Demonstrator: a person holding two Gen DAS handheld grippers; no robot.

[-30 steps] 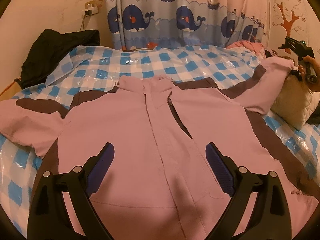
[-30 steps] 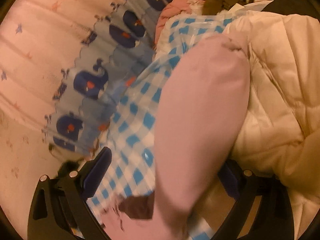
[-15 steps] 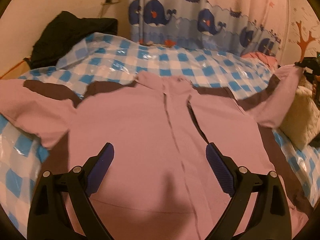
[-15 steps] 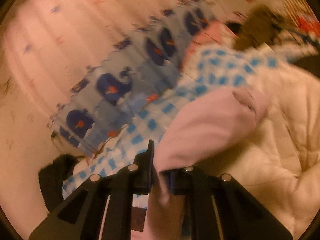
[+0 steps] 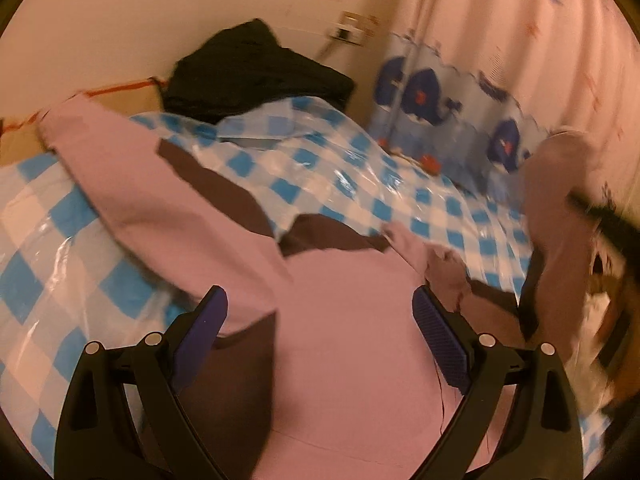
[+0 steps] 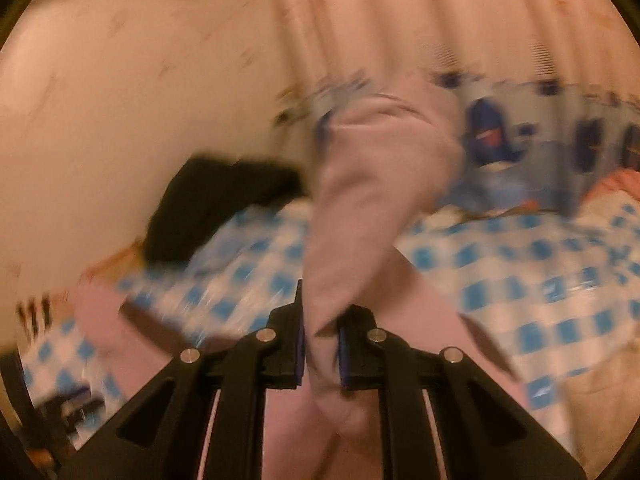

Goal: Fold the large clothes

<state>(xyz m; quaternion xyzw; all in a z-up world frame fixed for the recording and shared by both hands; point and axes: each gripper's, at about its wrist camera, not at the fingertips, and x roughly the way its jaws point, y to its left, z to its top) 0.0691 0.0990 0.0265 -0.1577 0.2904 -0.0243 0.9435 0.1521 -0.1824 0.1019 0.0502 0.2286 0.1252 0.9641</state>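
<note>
Pink jacket (image 5: 344, 320) with brown panels lies spread, one sleeve (image 6: 372, 200) lifted.

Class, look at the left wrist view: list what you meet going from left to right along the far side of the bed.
Outstretched pink sleeve → black garment heap → wall socket → whale-print curtain → lifted pink sleeve.

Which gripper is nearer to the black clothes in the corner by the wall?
Cannot tell. The left gripper hangs open over the pink jacket; the right gripper is shut on its sleeve. Both face the black clothes across the bed.
</note>
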